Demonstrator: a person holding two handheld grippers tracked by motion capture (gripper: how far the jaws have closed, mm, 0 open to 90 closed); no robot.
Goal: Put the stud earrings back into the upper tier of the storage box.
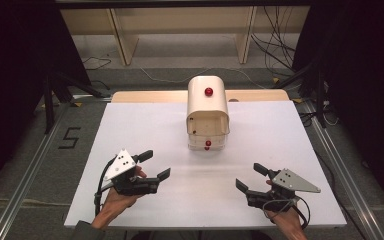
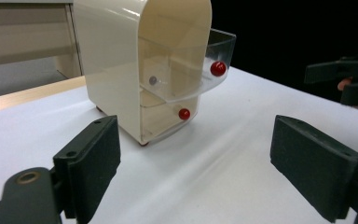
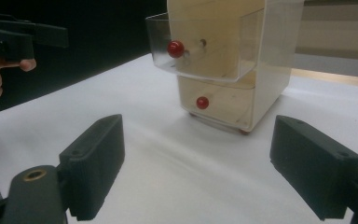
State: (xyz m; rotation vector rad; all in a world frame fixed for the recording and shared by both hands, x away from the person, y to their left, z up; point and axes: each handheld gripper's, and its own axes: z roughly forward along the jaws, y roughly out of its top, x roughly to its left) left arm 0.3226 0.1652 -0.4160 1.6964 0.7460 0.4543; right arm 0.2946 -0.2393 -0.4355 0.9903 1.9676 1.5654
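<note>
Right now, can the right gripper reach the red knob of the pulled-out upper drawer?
Probably yes. The right gripper is open and holds nothing, and bare white table lies between it and the knob on the upper drawer, which juts toward it.

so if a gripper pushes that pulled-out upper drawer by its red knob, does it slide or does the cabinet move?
The upper drawer is thin clear plastic, likely light and easy sliding. The cabinet looks tall, narrow and hollow, so it may skid or tip back.

A white table (image 1: pixel 130 150) stands on grey floor, where a black "5" (image 1: pixel 69 138) is marked. Behind it are wooden shelf legs (image 1: pixel 122 40) and loose cables (image 1: pixel 275 45).
</note>
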